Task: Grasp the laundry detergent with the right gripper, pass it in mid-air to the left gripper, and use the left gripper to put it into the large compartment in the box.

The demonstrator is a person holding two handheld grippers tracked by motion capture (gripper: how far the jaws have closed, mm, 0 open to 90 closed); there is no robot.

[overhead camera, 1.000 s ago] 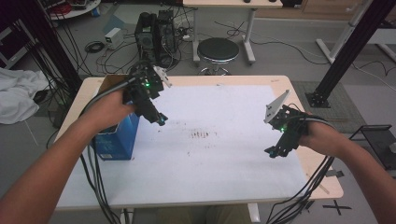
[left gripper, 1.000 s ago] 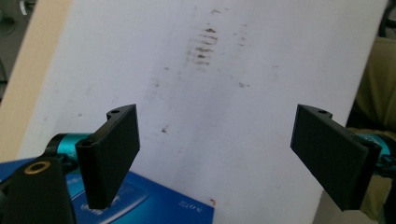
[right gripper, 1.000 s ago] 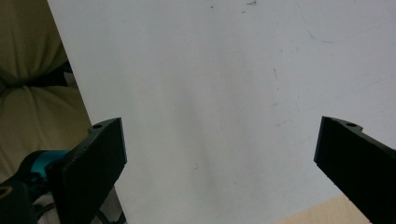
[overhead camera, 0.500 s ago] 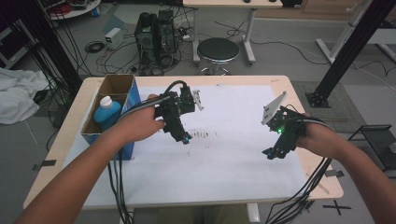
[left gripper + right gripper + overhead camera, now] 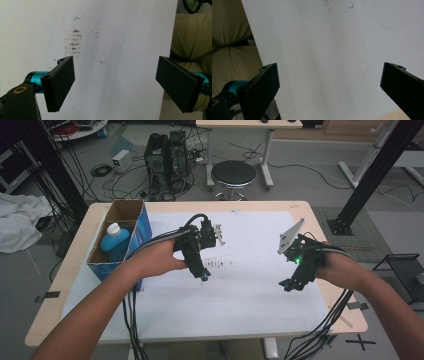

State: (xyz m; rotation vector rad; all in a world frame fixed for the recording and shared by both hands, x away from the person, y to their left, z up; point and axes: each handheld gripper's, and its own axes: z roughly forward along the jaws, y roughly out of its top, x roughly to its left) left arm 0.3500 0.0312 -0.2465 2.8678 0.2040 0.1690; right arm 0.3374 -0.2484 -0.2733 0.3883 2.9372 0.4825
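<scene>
My left gripper point(image 5: 202, 276) hovers over the middle of the white sheet point(image 5: 240, 285), pointing down, just in front of a patch of dark smudges point(image 5: 216, 264). In the left gripper view its jaws stand open point(image 5: 116, 85) with nothing between them, and the smudges point(image 5: 73, 42) lie ahead on the sheet. My right gripper point(image 5: 289, 285) hangs over the right side of the sheet. Its jaws are open too point(image 5: 329, 87), with bare white sheet below.
A blue cardboard box point(image 5: 141, 227) stands at the table's left edge with a blue bottle point(image 5: 114, 242) in one compartment. Cables trail from both grippers off the table's front edge point(image 5: 200, 335). A black stool point(image 5: 233, 173) and computer gear stand beyond the table.
My left gripper has moved right, from beside the blue box to the middle of the sheet, and a little lower. The box and bottle are now uncovered. The right gripper has stayed put.
</scene>
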